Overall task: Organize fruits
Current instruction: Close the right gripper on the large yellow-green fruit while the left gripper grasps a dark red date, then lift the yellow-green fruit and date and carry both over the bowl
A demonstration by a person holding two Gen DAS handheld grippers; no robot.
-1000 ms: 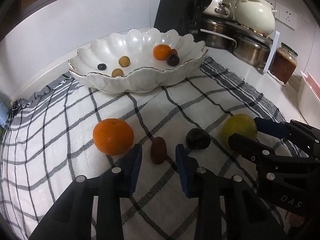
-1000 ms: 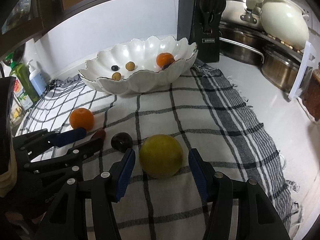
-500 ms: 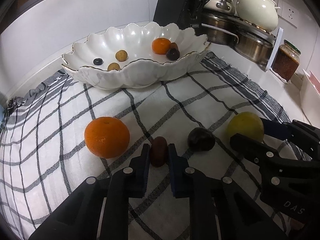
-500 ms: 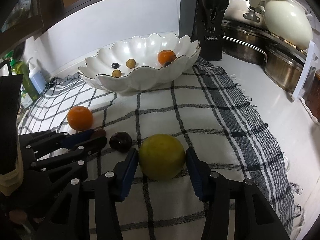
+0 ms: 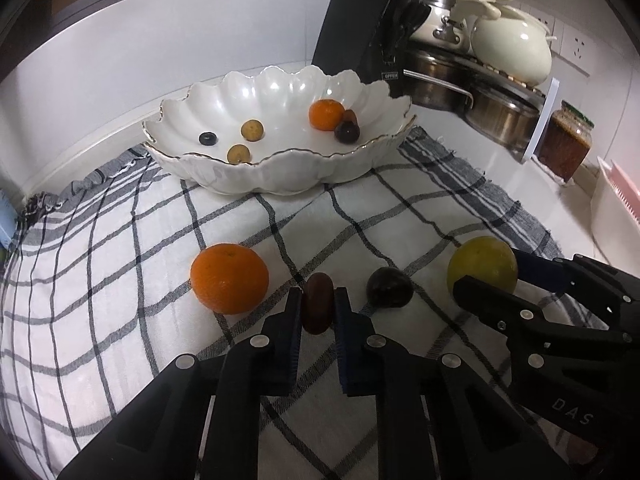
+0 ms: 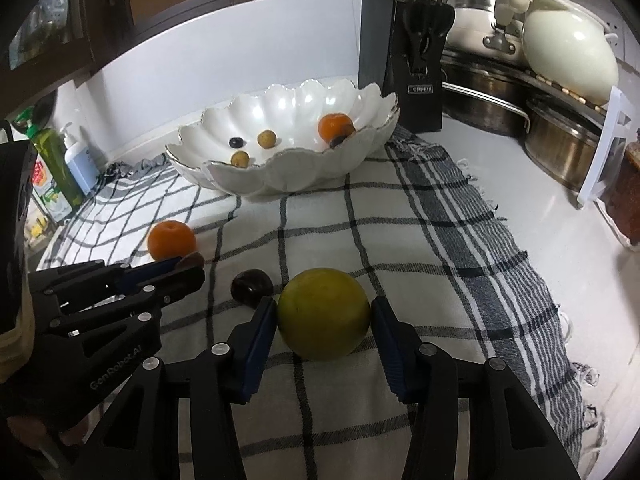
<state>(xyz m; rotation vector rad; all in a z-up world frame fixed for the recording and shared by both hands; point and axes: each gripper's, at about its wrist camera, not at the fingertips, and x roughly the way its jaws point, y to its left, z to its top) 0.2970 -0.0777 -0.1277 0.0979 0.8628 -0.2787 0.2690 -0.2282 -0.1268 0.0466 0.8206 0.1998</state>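
The left gripper [image 5: 318, 306] has its jaws pinching a small oblong reddish-brown fruit [image 5: 317, 307] that lies on the black-and-white checked cloth [image 5: 120, 300] on the bench, between a round orange [image 5: 229, 278] and a dark purple plum [image 5: 389, 287]. The right gripper [image 6: 324, 316] – jaws pressed on a large round yellow-green fruit [image 6: 323, 313] – also rests low on the cloth. A scalloped white bowl [image 5: 280, 168] stands well behind.

I note a white scalloped bowl [image 5: 280, 168] with gold rim, black-and-white checked cloth [image 5: 120, 280], an orange mandarin [image 5: 229, 278], yellow-green fruit [image 6: 323, 314].
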